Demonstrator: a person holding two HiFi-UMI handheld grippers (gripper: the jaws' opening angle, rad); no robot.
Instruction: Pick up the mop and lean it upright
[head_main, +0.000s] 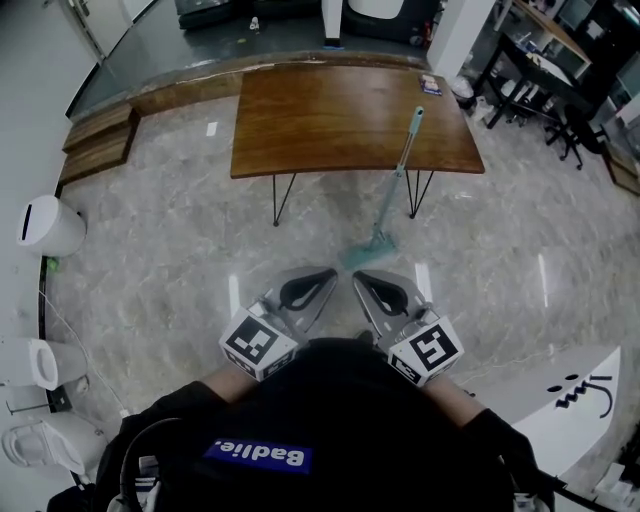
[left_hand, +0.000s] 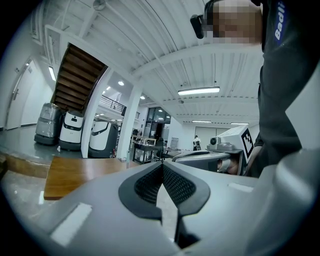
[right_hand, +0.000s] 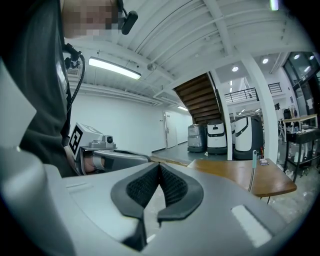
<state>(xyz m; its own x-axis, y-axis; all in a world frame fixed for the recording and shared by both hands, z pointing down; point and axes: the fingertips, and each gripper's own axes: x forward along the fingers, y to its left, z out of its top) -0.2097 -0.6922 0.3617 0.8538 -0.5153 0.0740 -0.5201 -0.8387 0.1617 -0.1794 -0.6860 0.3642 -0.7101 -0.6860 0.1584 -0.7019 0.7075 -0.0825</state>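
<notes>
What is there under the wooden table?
Thin black legs and marble floor show below the wooden table. The mop leans on its front edge. The tabletop covers the floor directly beneath.

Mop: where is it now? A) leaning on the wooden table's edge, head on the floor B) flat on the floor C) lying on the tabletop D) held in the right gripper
A: the mop stands tilted with its handle against the front edge of the wooden table and its head on the floor. The left gripper and right gripper are shut and empty, short of it.
</notes>
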